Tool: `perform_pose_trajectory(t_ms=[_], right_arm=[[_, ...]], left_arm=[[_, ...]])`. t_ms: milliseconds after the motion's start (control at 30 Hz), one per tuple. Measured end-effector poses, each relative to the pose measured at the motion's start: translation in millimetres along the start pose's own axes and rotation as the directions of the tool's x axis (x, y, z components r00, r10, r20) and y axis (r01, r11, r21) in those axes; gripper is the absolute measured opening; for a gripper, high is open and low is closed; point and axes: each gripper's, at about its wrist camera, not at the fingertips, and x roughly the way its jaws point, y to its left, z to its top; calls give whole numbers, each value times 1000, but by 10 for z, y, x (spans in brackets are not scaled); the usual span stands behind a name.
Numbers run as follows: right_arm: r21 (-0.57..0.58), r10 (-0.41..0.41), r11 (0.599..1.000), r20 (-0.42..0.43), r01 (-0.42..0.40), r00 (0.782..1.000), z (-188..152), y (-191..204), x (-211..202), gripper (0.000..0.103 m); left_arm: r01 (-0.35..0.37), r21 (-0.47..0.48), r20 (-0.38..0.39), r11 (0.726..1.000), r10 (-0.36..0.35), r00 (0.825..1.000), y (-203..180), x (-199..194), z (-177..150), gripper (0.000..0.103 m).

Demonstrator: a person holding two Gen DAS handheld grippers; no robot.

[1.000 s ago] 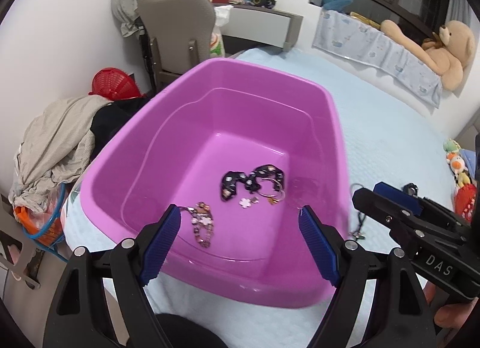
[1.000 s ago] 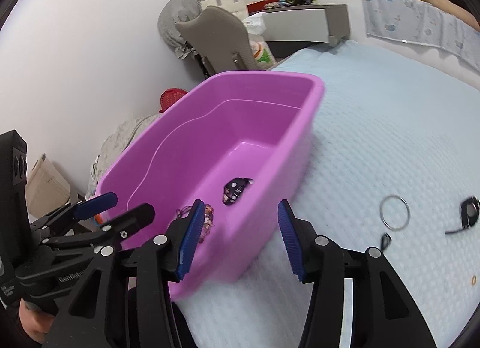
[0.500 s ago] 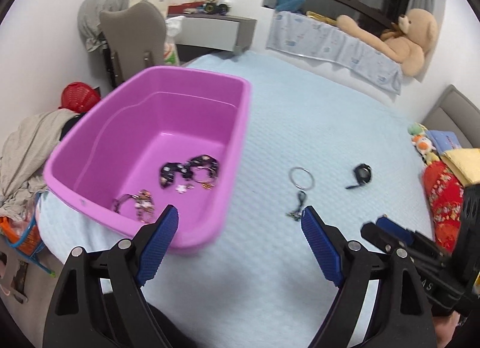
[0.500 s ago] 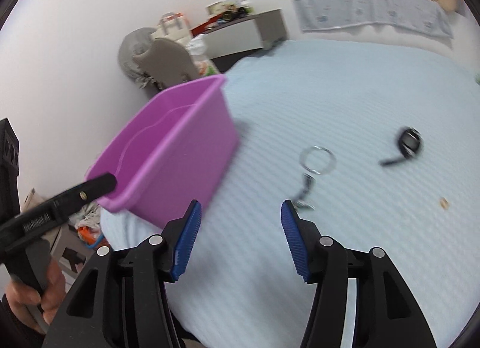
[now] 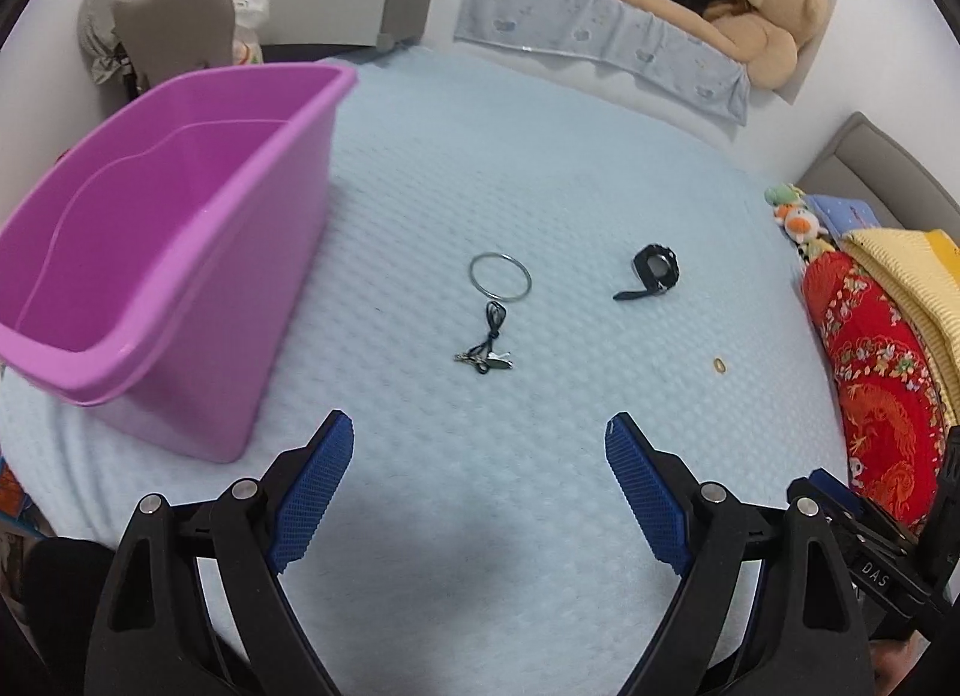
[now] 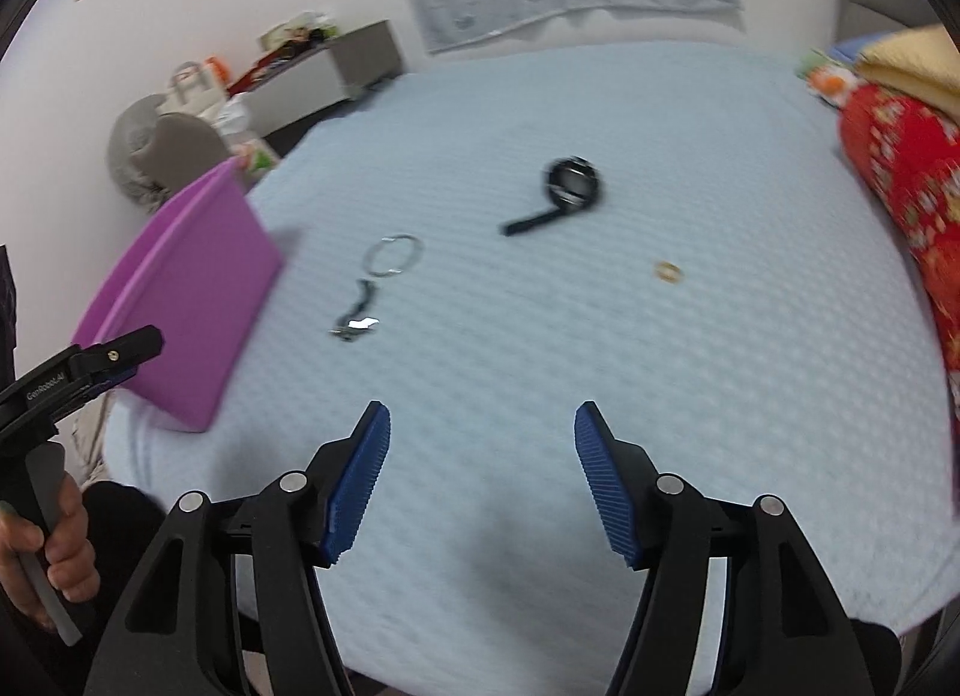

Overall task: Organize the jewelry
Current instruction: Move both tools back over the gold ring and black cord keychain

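Observation:
A purple plastic tub (image 5: pixel 180 252) stands on the light blue bed at the left; its floor is hidden from here. On the bed lie a silver bangle (image 5: pixel 500 275), a dark cord necklace (image 5: pixel 487 347), a black watch (image 5: pixel 654 271) and a small gold ring (image 5: pixel 719 363). My left gripper (image 5: pixel 478 477) is open and empty, above the bed short of the necklace. My right gripper (image 6: pixel 482 456) is open and empty. In the right wrist view the tub (image 6: pixel 186 300), bangle (image 6: pixel 393 255), necklace (image 6: pixel 355 317), watch (image 6: pixel 570 186) and ring (image 6: pixel 668 272) lie ahead of it.
A red embroidered cushion (image 5: pixel 876 396) and folded yellow blanket (image 5: pixel 906 270) lie at the bed's right edge. A teddy bear (image 5: pixel 756 18) sits by the far wall. A grey chair (image 5: pixel 174 24) and a desk (image 5: pixel 348 6) stand beyond the tub.
Both grippers have swung right, away from over the tub, and now face the loose jewelry on the bed. The tub's contents have gone out of sight.

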Motion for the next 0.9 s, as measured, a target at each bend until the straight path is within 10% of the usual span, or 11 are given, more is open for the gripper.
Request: perform_pose_trajectory(t_ms=[900], right_arm=[[93,-11,996,17,9,1000,170,-448,566,62]], left_arm=[[-72,-54,-59,996,68,996,130,1041,54,86]])
